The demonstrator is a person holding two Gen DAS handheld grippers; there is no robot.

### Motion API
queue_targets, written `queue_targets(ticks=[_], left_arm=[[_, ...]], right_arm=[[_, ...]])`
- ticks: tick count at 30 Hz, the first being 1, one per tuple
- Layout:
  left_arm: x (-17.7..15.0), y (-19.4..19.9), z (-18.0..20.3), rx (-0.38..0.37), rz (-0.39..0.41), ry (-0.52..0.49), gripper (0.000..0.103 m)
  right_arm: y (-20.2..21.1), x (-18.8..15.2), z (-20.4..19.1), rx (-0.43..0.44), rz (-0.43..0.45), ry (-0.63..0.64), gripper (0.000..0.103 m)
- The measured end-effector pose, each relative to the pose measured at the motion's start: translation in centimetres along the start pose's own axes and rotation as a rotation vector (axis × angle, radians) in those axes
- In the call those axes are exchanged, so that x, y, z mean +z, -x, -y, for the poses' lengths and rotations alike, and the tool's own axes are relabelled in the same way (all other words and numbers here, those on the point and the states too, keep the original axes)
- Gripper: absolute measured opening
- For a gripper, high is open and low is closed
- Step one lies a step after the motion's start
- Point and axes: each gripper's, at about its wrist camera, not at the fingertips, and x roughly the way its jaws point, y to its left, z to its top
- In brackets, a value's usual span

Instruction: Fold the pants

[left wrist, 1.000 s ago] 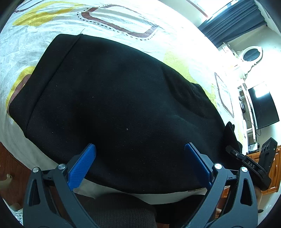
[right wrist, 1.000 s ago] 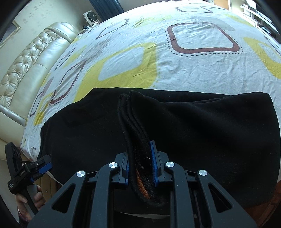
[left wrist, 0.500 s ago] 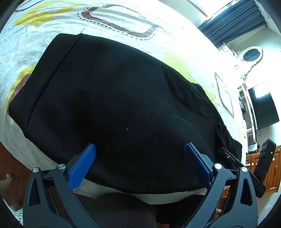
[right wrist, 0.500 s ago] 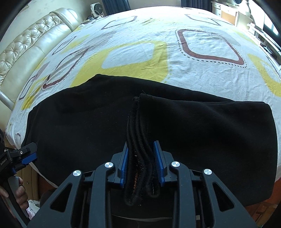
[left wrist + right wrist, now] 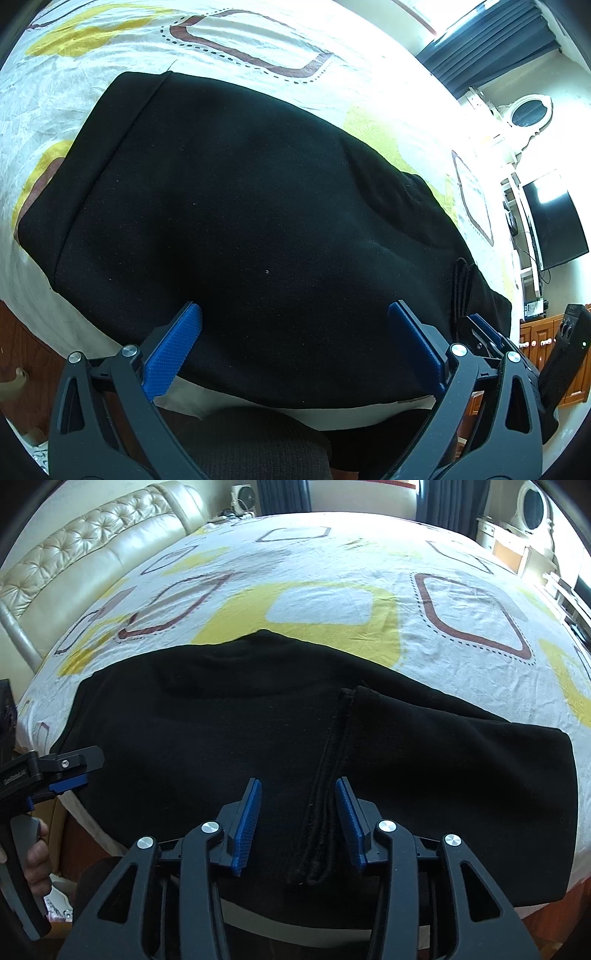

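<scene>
Your left gripper (image 5: pixel 293 345) hides the near edge of the pants (image 5: pixel 258 221) behind its fingers, and its own frame runs off the bottom of the left wrist view. Your right gripper (image 5: pixel 298 827) is opening, a stacked fabric edge between its pads, whose lower end you cannot follow behind the frame. How many layers lie there is too dark to tell. Your hand (image 5: pixel 37 864) is cut off at the picture's left edge.
</scene>
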Motion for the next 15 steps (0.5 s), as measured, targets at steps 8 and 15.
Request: queue_targets(ticks=[8, 15], left_arm=[[-0.1, 0.0, 0.2, 0.0, 0.0, -0.001, 0.1], [-0.2, -0.1, 0.7, 0.004, 0.001, -0.005, 0.1]], right_arm=[[5.3, 0.3, 1.9, 0.196, 0.062, 0.032, 0.059], [7.8, 0.4, 16.9, 0.119, 0.126, -0.261, 0.059]])
